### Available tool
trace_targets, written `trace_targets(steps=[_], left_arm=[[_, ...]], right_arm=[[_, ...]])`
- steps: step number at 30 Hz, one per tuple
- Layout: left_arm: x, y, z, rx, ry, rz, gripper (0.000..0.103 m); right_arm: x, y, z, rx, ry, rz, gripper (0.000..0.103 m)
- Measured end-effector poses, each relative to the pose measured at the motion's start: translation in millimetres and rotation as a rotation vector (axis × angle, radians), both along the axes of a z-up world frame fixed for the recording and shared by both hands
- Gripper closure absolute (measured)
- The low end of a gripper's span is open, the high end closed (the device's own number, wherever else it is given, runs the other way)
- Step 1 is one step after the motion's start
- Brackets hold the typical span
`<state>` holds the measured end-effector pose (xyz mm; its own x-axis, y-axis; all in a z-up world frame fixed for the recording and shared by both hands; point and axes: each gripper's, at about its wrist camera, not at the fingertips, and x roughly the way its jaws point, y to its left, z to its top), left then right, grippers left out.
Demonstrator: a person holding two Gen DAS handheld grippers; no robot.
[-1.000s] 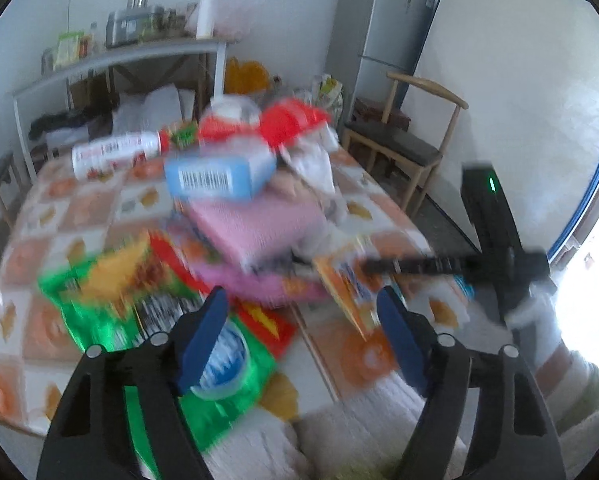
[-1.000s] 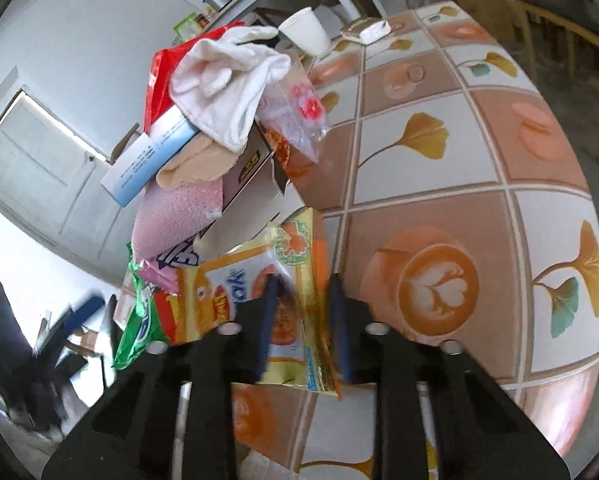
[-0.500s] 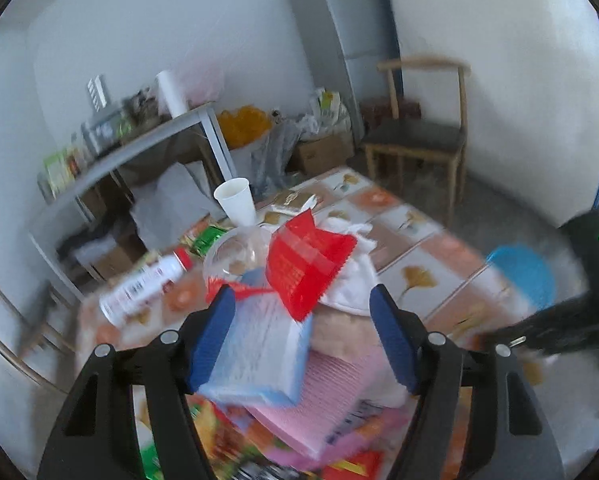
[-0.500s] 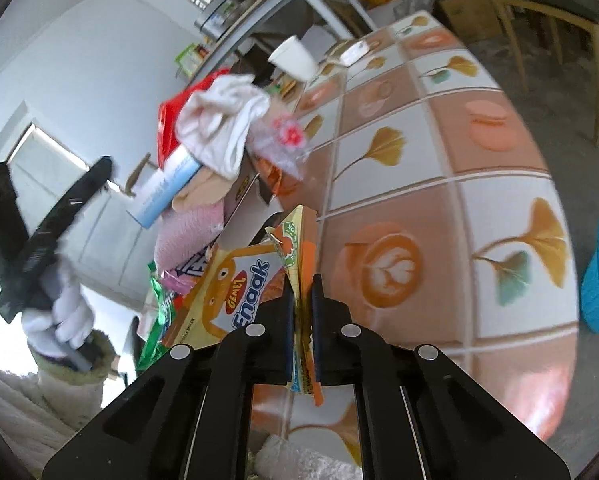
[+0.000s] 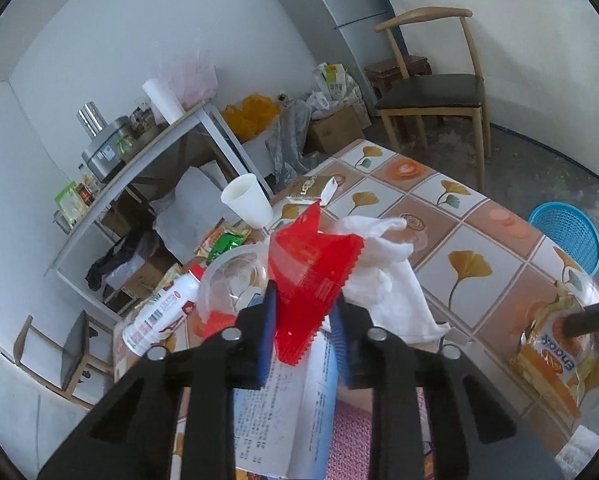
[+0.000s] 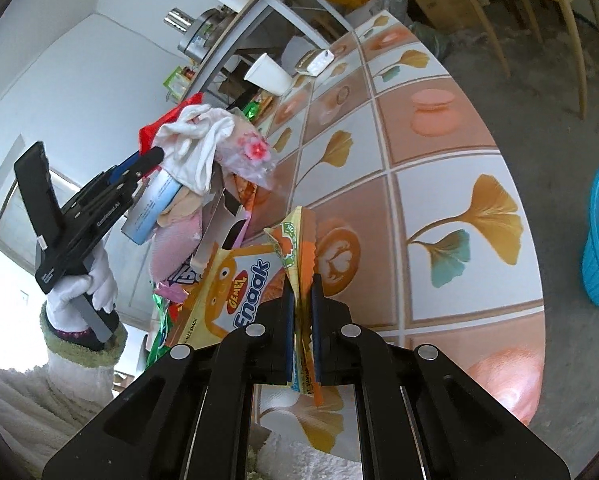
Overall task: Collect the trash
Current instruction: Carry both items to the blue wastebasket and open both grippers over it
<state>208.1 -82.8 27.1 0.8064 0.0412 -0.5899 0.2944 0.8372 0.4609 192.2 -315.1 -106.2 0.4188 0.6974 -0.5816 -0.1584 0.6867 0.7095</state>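
Observation:
My left gripper [image 5: 303,320] sits over the trash pile and its jaws are closing on a red plastic wrapper [image 5: 311,264], whose crinkled edge fills the gap between the blue pads. Below it lie a white cloth [image 5: 383,280], a light blue box [image 5: 283,408] and a pink cloth [image 5: 351,432]. My right gripper [image 6: 301,312] is shut on the folded edge of an orange snack packet [image 6: 239,284], near the table's front edge. In the right wrist view the left gripper [image 6: 155,156] reaches into the top of the pile, held by a white-gloved hand [image 6: 91,284].
The tiled table [image 5: 471,240] also carries a white paper cup [image 5: 247,200], a lying white bottle [image 5: 159,316] and a clear plastic lid [image 5: 227,280]. A blue basket [image 5: 567,236] stands on the floor beside the table, a wooden chair [image 5: 431,92] behind it.
My left gripper swung from the green packets to the top of the pile, rolled, and closed on the red wrapper. My right gripper closed on the orange packet and pulled it slightly out.

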Motion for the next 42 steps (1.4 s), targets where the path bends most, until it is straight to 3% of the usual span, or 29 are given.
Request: trace_targets(steps=[10,14,18,21,26,29,32,34,38,42], left_arm=[[-36.1,10.1,39.3,-0.053,-0.129,0.045,0.088],[-60.0,21.7,73.2,-0.188,-0.172,0.013,0.088],[-75.2,19.4,95.4,-0.346,-0.131,-0.070,0.088],[-78.4,4.0,100.5,-0.460,-0.059,-0.155,0.088],[-64.7,-51.8,84.1,-0.570,0.107,-0.285,0.088],[-38.1,-105.5,59.9,-0.630,0.305,-0.357,0.088],[-2.8,-169.5,21.9,-0.658,0.571,-0.356,0.087],[10.9,-202.1,-3.7,-0.690,0.701,-0.361,0.087],[34.2,-287.7,-60.8,-0.587,0.793,-0.362,0.087],[52.1,-346.3,-114.9,-0.486,0.850,-0.320,0.086]], right_arm=[[-7.1,-5.0,2.1,0.021,-0.013,-0.017,0.097],[-13.9,-11.3,10.1,0.049,-0.039,-0.036,0.097],[-23.9,-23.3,21.8,0.074,-0.076,-0.074,0.097],[-33.9,-41.1,30.7,0.081,-0.102,-0.126,0.097],[-64.5,-102.6,40.2,0.047,-0.129,-0.325,0.097],[-82.9,-146.5,34.3,0.002,-0.097,-0.489,0.097],[-98.1,-188.9,18.7,-0.076,-0.027,-0.657,0.097],[-104.4,-216.5,-0.5,-0.087,0.036,-0.751,0.097],[-100.7,-248.4,-36.3,-0.067,0.129,-0.845,0.097],[-79.8,-269.2,-74.3,-0.049,0.217,-0.904,0.095]])
